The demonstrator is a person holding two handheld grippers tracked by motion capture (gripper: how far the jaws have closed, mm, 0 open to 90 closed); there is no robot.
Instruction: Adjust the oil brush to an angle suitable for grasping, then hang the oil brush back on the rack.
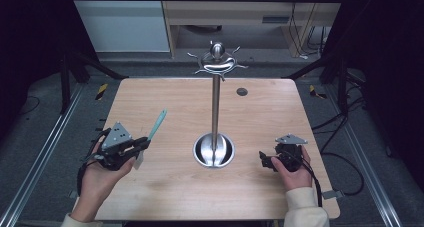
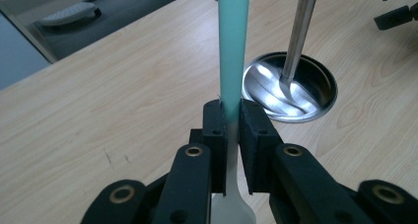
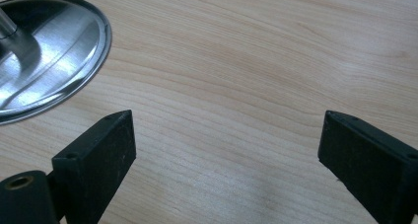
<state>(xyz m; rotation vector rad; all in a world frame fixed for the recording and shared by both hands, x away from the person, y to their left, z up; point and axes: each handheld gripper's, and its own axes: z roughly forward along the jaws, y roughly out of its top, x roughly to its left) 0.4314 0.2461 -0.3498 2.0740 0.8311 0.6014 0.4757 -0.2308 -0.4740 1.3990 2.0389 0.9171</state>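
Turquoise spatula point(image 2: 232, 46) is pinched at its handle between the pads of the left gripper point(image 1: 141, 146), above the table point(image 1: 165, 187). The right gripper point(image 3: 226, 150) rests spread. Next step, probably: hang it on the steel stand point(image 1: 216, 107), which needs a careful lift.

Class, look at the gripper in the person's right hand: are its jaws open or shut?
Open. In the right gripper view the right gripper has its two black jaws far apart, with bare wooden table between them and nothing held.
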